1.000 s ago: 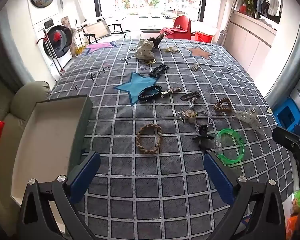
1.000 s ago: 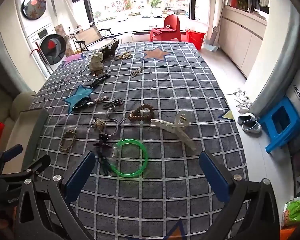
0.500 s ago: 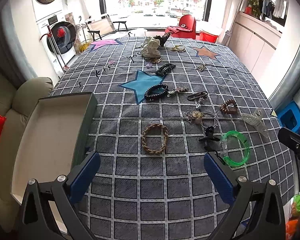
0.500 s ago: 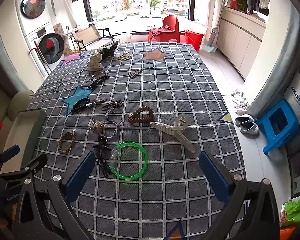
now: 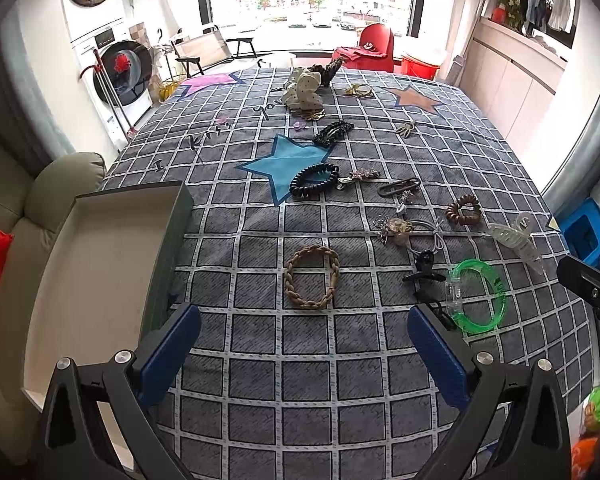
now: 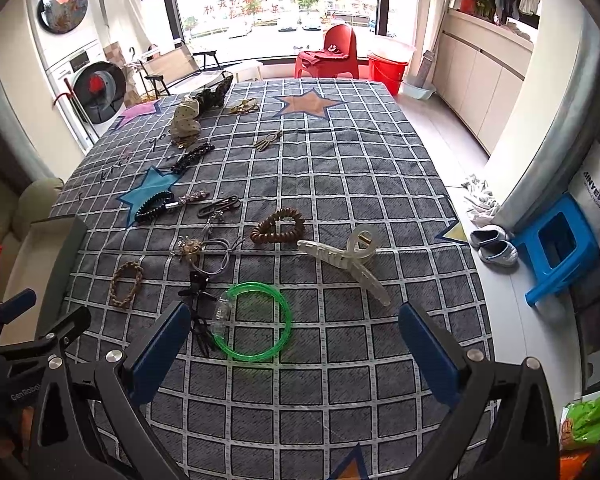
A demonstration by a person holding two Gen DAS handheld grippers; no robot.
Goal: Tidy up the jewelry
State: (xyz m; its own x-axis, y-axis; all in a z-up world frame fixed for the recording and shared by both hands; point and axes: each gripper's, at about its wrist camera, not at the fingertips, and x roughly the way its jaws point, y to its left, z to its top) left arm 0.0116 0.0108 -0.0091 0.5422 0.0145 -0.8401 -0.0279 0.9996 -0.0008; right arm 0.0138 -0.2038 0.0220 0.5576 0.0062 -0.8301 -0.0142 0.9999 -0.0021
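Left wrist view: box (image 5: 100, 280) at left edge of cloth (image 5: 300, 380) seen bare inside; nothing sorted yet. Braid (image 5: 311, 276), green bangle (image 5: 478, 296), claw clip (image 6: 344, 258), other pieces all left spread mid-cloth. Left gripper (image 5: 304, 344) and right gripper (image 6: 294, 344) both held apart, nothing gripped. Versus earlier frames: jewelry unmoved; cameras raised, drawn back slightly.

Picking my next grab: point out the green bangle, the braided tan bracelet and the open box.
green bangle (image 6: 286, 312): right wrist view, right side of the ring.
braided tan bracelet (image 5: 291, 286): left wrist view, left side of the braid.
open box (image 5: 96, 280): left wrist view, bare inside floor.
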